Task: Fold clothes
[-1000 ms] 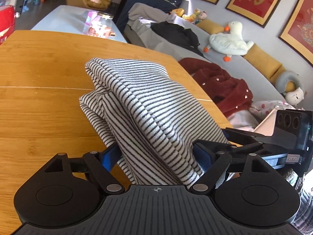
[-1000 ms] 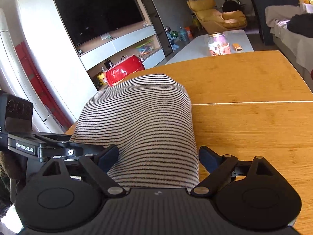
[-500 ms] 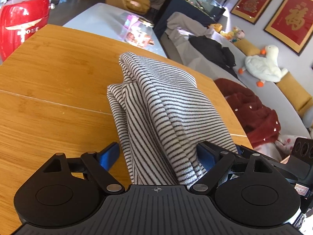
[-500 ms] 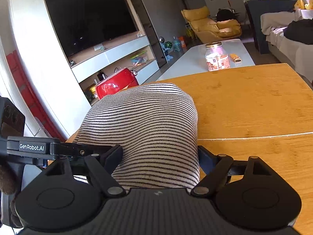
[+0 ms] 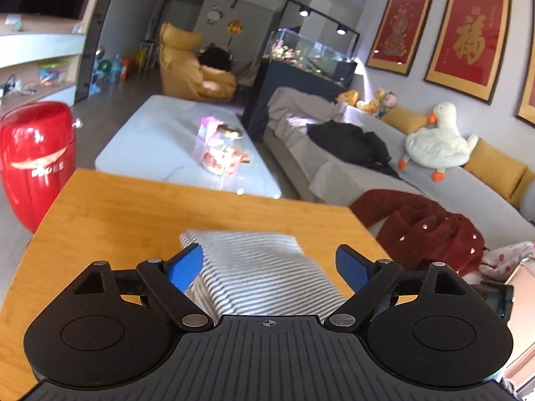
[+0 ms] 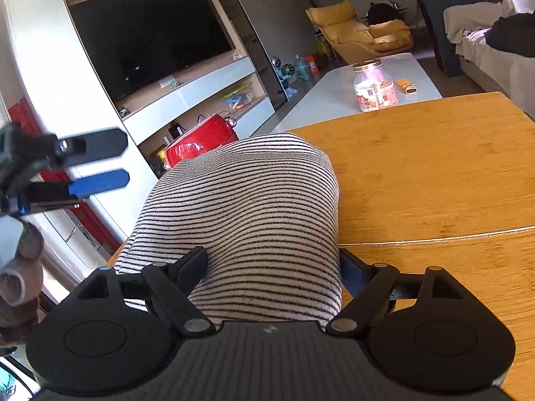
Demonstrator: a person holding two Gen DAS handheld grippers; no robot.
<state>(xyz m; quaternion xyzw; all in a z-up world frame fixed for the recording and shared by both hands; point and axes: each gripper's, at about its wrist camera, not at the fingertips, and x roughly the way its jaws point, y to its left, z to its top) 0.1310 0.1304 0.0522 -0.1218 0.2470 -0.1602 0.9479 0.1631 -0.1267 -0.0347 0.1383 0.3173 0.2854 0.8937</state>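
A folded black-and-white striped garment [image 6: 254, 207] lies in a thick bundle on the wooden table [image 6: 434, 167]. My right gripper [image 6: 272, 257] straddles its near end, with both pads pressed against the sides of the bundle. My left gripper [image 5: 269, 254] hovers above the garment [image 5: 260, 267], its jaws opening, with the blue pads [image 5: 185, 265] wide apart and clear of the cloth. In the right wrist view the left gripper [image 6: 110, 162] hangs in the air to the left of the bundle, apart from it.
A red appliance [image 5: 36, 160] stands past the table's left edge [image 5: 46, 220]. Beyond the far edge is a white coffee table [image 5: 150, 140] with a glass jar [image 6: 374, 87]. A grey sofa [image 5: 334, 180] holding a dark red garment [image 5: 428, 230] runs along the right.
My left gripper has let go of the garment's side, risen and tilted up, so the cloth now lies lower in its view. The right gripper's fingers have closed in against the bundle.
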